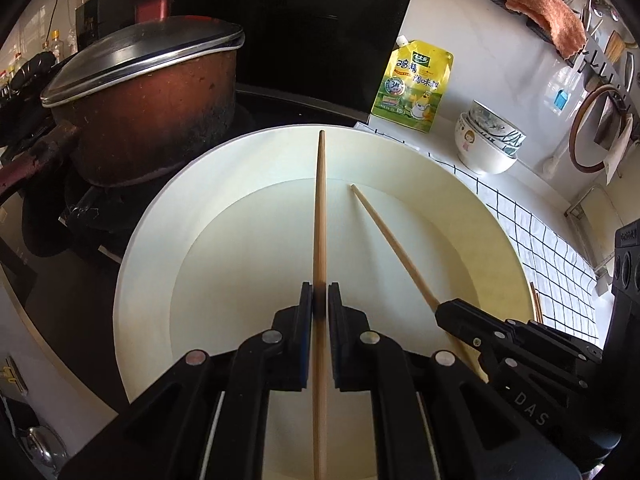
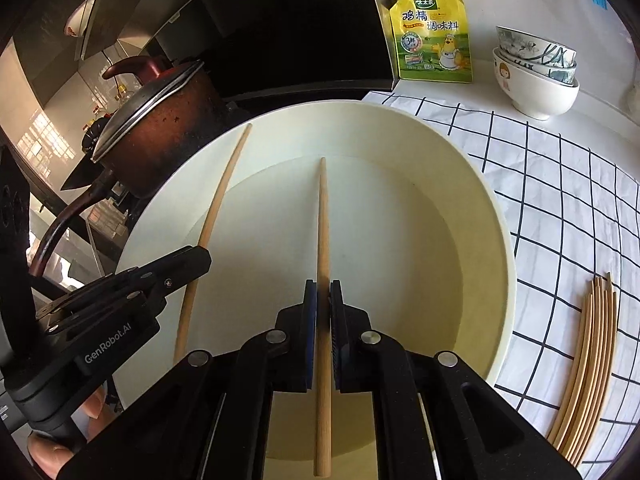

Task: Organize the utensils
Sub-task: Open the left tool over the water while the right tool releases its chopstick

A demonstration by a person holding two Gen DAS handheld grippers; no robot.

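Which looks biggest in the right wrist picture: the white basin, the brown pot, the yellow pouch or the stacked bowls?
1. White basin, by far the biggest.
2. Brown pot.
3. Yellow pouch and stacked bowls look about alike, so I will not rank them.

The basin sits nearest the camera, which makes it look even bigger.

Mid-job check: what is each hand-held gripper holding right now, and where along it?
Each holds one chopstick, thin tips over the basin. Left hand-held gripper and right hand-held gripper both clamp around mid-length.
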